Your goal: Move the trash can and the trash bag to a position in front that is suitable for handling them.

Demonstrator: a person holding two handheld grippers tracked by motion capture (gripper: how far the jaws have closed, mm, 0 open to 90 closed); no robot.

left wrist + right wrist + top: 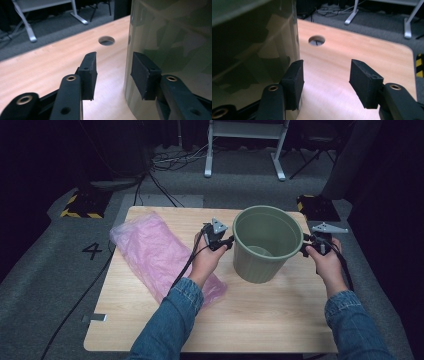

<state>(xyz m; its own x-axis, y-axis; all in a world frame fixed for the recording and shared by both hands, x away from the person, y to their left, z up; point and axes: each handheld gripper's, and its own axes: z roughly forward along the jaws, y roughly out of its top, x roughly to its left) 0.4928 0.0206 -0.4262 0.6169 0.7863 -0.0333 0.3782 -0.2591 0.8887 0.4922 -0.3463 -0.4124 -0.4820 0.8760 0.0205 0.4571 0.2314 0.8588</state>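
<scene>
On the wooden table (pixel 260 320), a pink plastic bag (pixel 150 252) lies flat at the left, well apart from the work. The left gripper (pixel 225 242) stands beside the green bucket (pixel 262 245), jaws spread with nothing pinched, one pad against the wall. At the far side the right gripper (pixel 306 245) mirrors it, jaws also apart. A sound grip probably needs both grippers level, each straddling the rim before closing evenly.
</scene>
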